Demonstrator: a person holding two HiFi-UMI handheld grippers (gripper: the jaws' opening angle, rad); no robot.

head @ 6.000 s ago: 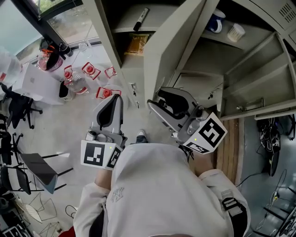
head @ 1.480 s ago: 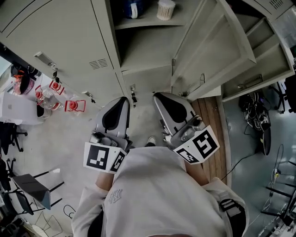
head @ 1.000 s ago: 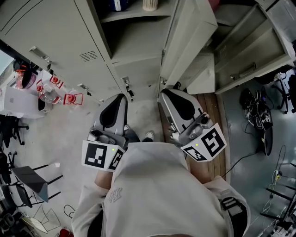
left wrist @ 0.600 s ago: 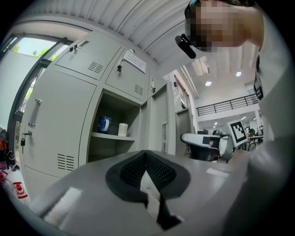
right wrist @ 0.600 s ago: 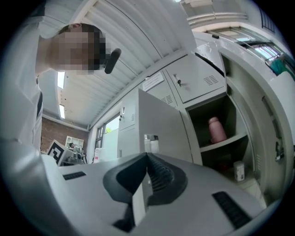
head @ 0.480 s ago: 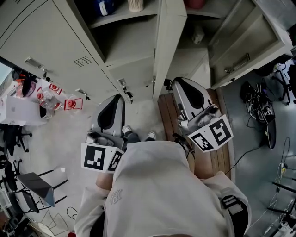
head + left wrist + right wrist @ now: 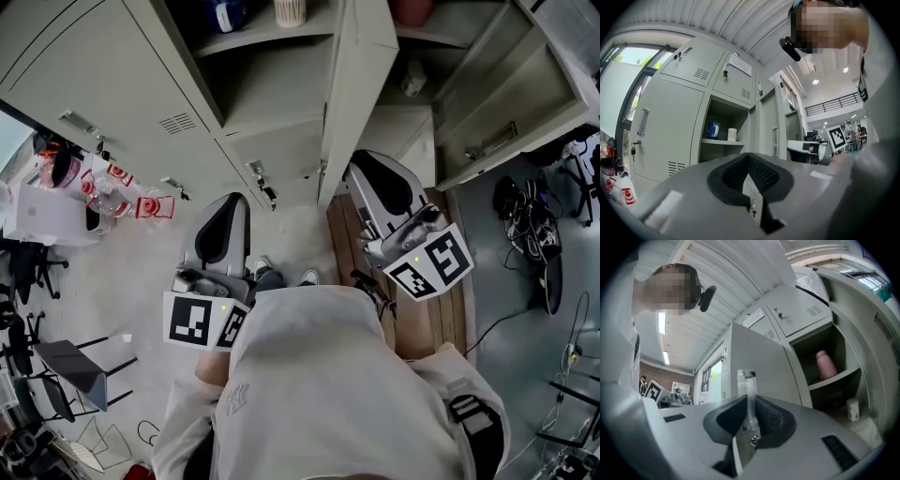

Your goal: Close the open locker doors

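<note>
The middle locker door [image 7: 361, 89] stands out edge-on between two open compartments; the right gripper view shows its flat face [image 7: 754, 366] and handle strip [image 7: 746, 380]. A second door [image 7: 511, 103] hangs open at the right. The left compartment holds a blue mug [image 7: 225, 14] [image 7: 713, 130] and a pale cup [image 7: 291, 11] [image 7: 732, 134]. The right one holds a pink bottle [image 7: 824, 364]. My left gripper [image 7: 228, 208] [image 7: 749, 161] is shut and empty, below the closed left doors. My right gripper [image 7: 367, 164] [image 7: 749, 404] is shut, just right of the middle door's lower edge.
A small white bottle [image 7: 853, 409] stands on the right locker's lower shelf. Red-capped bottles [image 7: 117, 187] and a chair [image 7: 37, 253] are on the floor at left. Wooden boards [image 7: 427, 319] lie under my right arm, with cables [image 7: 534, 234] further right.
The middle door has swung from wide open at the right to edge-on. My right gripper has moved to its right side. The left gripper has barely moved.
</note>
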